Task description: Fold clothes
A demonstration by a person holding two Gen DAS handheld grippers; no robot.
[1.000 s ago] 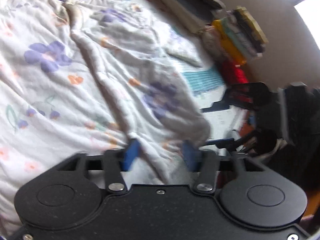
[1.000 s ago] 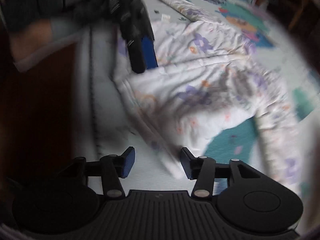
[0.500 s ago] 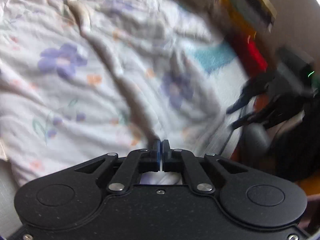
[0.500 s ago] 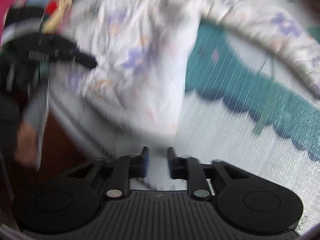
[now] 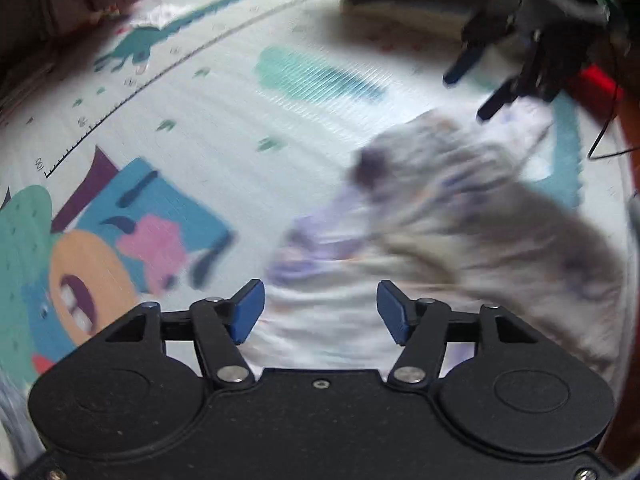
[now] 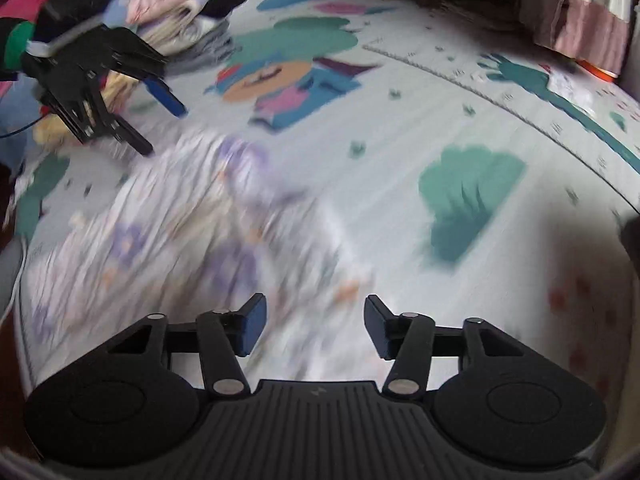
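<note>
Both grippers opening over garment (image 5: 460,240).

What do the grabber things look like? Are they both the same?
Nearly. Each hand-held gripper is matte black with two round discs on top, silver screws, and two thin arms ending in blue fingers. The left hand-held gripper has a smooth speckled top; the right hand-held gripper has a ribbed one. A green band wraps the left one's handle.
</note>
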